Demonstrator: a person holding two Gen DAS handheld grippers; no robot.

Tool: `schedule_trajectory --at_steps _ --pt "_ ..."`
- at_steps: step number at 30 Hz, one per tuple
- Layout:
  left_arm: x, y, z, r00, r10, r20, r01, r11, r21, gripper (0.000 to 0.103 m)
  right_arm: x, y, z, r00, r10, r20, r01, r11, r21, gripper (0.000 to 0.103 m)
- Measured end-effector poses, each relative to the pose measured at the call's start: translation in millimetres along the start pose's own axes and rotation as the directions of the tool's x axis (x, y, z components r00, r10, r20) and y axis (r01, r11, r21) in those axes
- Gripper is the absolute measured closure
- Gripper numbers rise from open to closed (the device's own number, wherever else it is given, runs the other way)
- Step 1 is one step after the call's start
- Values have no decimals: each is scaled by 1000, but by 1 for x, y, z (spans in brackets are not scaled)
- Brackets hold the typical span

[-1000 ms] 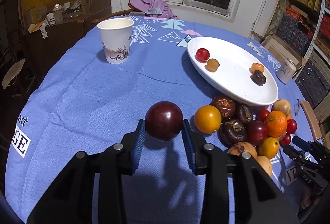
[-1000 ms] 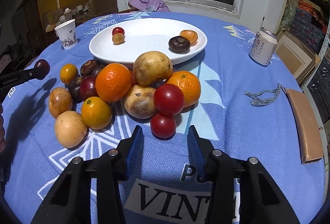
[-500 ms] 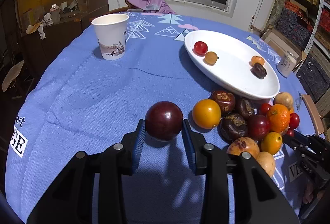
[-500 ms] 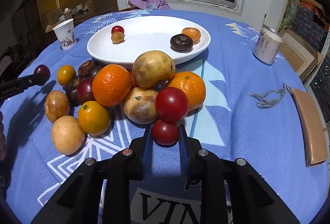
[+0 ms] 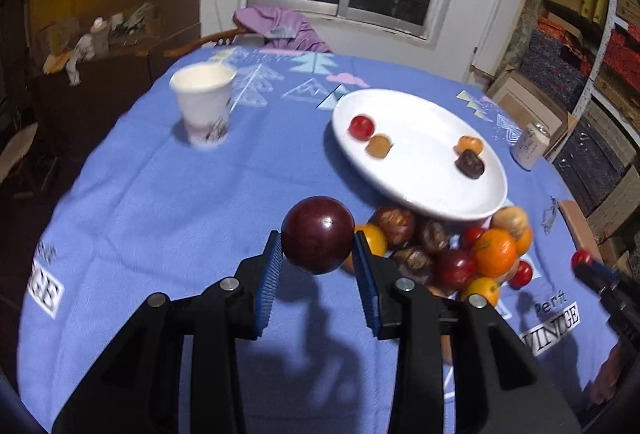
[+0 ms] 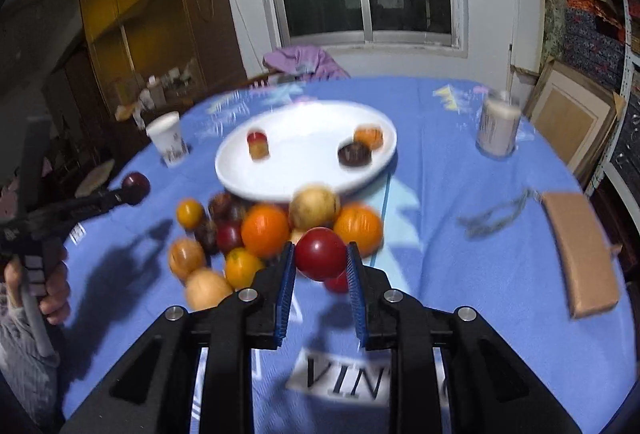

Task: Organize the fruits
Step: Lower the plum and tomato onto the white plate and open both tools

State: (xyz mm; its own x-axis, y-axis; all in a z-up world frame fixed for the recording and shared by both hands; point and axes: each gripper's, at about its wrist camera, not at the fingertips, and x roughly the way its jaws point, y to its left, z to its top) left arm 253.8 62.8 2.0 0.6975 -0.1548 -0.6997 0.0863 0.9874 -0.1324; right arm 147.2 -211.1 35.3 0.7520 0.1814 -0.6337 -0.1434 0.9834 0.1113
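- The bench (image 5: 168, 202) carries a blue cloth, and the white plate (image 5: 472, 202) rests on it toward the far side. The plate's near rim overhangs the fruit pile (image 6: 280, 230). If you approach the plate low, a carried fruit can strike that rim or the topmost fruit beside it.
- The fruit pile sits just in front of the plate, its round pieces touching one another. One nudge from a passing finger can set several rolling across the cloth toward the bench edge.
- The left hand-held gripper (image 5: 318, 258) is closed about halfway onto a dark red plum (image 5: 318, 240), raised above the cloth to the left of the pile. The pads meet the plum only at its sides, and the skin looks glossy. A sudden stop or tilt can let it slip out.
- The right hand-held gripper (image 6: 320, 260) is closed narrowly onto a red tomato (image 6: 320, 254), held above the near edge of the pile. Judge this fruit as soft: added squeeze can split it, and a loose grip can drop it onto the fruit below.
- Four small fruits already lie on the plate in two separate pairs. Release each new fruit low, or it can roll into them or off the shallow rim.
- A paper cup (image 5: 203, 106) and a can (image 6: 498, 130) stand well apart from the plate. Both tip easily under a wide swing.
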Motion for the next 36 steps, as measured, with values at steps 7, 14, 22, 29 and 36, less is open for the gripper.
schedule_trajectory --at_steps 7,14,22,29,36 --pt "13 -42 64 998 -36 47 33 998 51 67 25 -3 97 998 21 63 -23 999 28 77" --pt "87 -77 58 993 -73 -96 83 991 106 67 141 3 97 986 9 -165 -7 1000 13 77" --pt "114 -77 49 985 -85 -150 105 986 130 67 178 24 74 965 -67 -255 40 993 -110 75" --pt "107 -78 51 988 -95 -120 110 985 131 58 164 25 80 975 -72 -209 47 991 -124 59" --pt "43 -56 60 998 -50 35 47 994 99 21 70 26 97 1000 -13 7 14 996 -84 54"
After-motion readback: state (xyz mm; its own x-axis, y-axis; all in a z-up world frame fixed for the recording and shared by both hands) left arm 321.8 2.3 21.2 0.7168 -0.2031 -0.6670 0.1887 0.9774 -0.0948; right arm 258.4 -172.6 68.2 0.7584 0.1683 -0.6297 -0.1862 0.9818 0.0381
